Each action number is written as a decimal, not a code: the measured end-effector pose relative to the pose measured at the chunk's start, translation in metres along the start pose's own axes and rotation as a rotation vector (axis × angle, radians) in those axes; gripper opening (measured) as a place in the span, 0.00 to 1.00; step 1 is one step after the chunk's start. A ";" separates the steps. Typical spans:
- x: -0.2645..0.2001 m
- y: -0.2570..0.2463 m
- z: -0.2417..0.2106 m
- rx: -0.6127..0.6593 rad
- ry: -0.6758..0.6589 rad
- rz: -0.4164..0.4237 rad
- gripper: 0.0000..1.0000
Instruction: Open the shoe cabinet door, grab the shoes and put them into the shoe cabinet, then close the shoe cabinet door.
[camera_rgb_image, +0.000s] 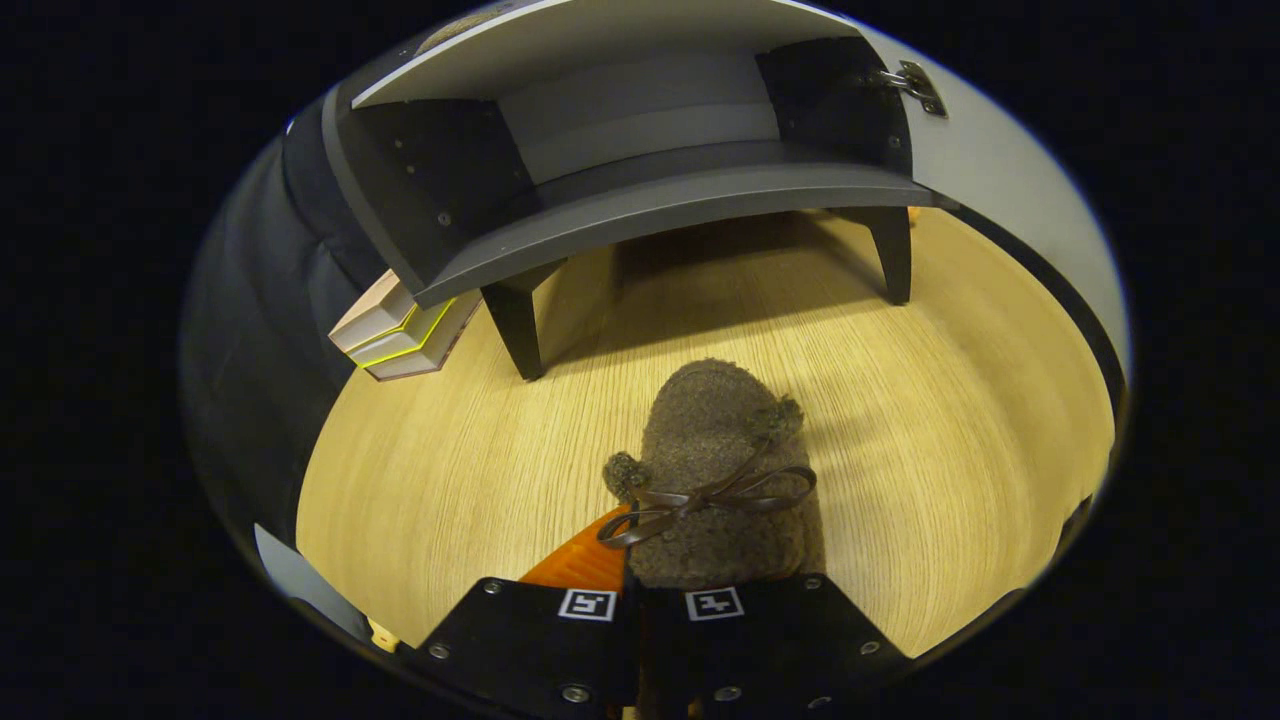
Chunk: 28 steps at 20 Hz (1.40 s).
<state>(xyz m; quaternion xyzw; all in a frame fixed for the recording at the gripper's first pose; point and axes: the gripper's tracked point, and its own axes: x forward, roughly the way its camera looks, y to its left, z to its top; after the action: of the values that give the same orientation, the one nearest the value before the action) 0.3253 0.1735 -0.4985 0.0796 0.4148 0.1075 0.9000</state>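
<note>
My gripper (640, 590) is nearly closed, pinching the heel of the soft, light, fuzzy slipper (715, 470), which looks likely to sag facing the open shoe cabinet (640, 200).

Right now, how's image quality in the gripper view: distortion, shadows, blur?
Gripper view: heavy fisheye bends the cabinet shelf into an arc; the cabinet casts a soft shadow on the floor beneath; the slipper is sharp; gripper fingers clamp its heel; no glare.

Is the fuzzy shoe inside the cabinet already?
No, the fuzzy shoe sits at the gripper over the wooden floor, short of the open cabinet.
</note>
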 end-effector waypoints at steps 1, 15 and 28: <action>-0.003 -0.001 0.003 0.005 -0.015 0.002 0.10; -0.114 0.013 0.094 -0.072 -0.207 -0.004 0.07; -0.193 0.050 0.246 -0.177 -0.390 -0.025 0.07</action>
<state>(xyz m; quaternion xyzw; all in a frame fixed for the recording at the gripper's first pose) 0.3845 0.1582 -0.1881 0.0143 0.2226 0.1149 0.9680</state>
